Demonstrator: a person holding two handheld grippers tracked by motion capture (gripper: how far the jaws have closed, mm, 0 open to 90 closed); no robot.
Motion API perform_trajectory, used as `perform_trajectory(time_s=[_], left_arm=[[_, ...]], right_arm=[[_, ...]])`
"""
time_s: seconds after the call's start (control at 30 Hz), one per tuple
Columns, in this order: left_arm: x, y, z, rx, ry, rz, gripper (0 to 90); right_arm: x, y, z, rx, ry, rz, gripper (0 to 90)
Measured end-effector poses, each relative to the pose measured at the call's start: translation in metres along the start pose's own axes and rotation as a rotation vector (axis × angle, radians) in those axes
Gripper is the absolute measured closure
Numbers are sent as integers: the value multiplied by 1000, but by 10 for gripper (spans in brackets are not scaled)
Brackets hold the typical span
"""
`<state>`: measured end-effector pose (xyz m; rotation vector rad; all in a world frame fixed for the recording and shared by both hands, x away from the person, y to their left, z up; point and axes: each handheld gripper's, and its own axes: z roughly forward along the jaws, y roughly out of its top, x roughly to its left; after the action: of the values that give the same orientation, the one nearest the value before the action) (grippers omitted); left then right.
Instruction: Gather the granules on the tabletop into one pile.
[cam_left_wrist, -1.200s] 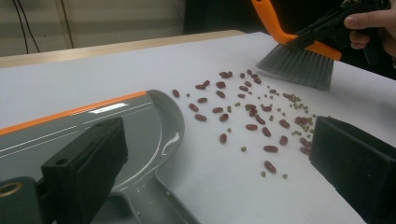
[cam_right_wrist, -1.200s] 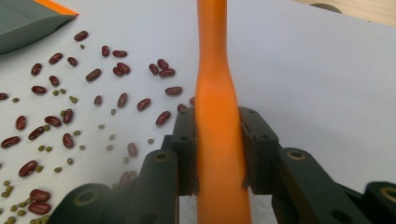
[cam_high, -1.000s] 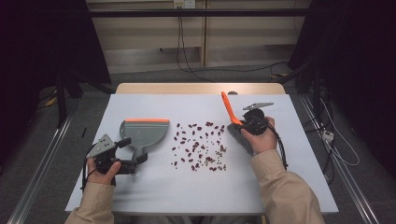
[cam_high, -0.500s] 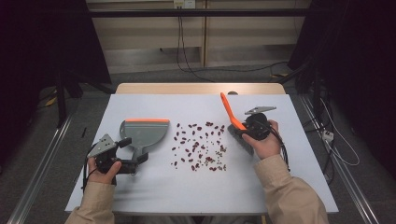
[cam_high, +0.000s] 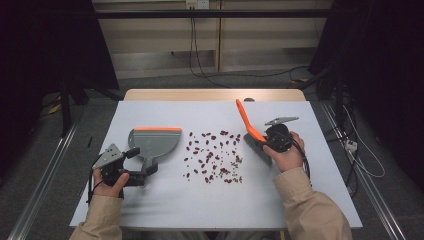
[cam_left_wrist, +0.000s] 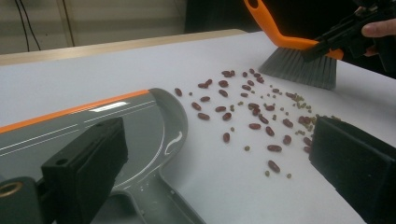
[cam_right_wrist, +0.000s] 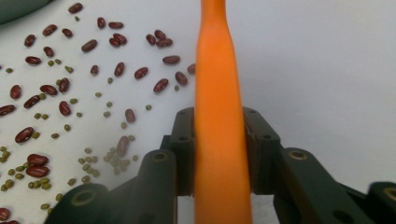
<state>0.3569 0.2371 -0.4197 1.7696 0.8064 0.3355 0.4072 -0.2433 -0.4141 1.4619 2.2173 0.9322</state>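
Nothing has been swept yet, as far as I can judge: the red beans (cam_high: 212, 152) and small green mung beans (cam_high: 231, 166) lie scattered over the middle of the table (cam_high: 165, 210), none of them inside the grey dustpan (cam_high: 152, 141) with the orange lip, which sits flat toward the table's left edge with its mouth away from the person. All the sweeping and collecting is left to do.

The right gripper (cam_high: 262, 141) is pinching the orange handle of the hand brush (cam_high: 248, 131); the right gripper view shows that handle (cam_right_wrist: 219, 116) squeezed between the two pads. Its jaws have just been closing on the handle after a brief loosening. The grey bristles rest on the table just right of the beans. The left gripper (cam_high: 145, 172) is at the dustpan's handle, its jaws spread wide and not pressing on it.

Against the picture from a second ago, the brush has barely shifted, the dustpan and beans lie exactly as they did, and the left hand has stayed put.
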Motion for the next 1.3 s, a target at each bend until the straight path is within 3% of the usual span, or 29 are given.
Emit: perform_trajectory(time_s=[0.1,0.27,0.4,0.6,0.7,0.87,1.03,1.13,1.3], left_arm=[[0,0,0,-3,2,-6,43],[0,0,0,-2,-1,-3,43],[0,1,0,-9,2,-4,43],[0,0,1,-1,2,-4,43],[0,0,0,-4,3,-4,43],[0,1,1,-11,4,-10,43],[1,1,0,-12,6,-10,43],[2,0,1,-1,8,-14,43],[2,0,2,-5,5,-16,43]], right_arm=[[1,0,1,9,-25,7,708],[1,2,0,28,-20,0,711],[-3,1,-2,27,-1,39,712],[-8,5,-6,-23,10,34,713],[-11,11,-5,-54,10,9,712],[-14,23,6,-104,10,-71,712],[-11,41,23,-121,-3,-200,712],[-12,50,36,-138,24,-239,713],[-15,61,57,-144,24,-283,712]])
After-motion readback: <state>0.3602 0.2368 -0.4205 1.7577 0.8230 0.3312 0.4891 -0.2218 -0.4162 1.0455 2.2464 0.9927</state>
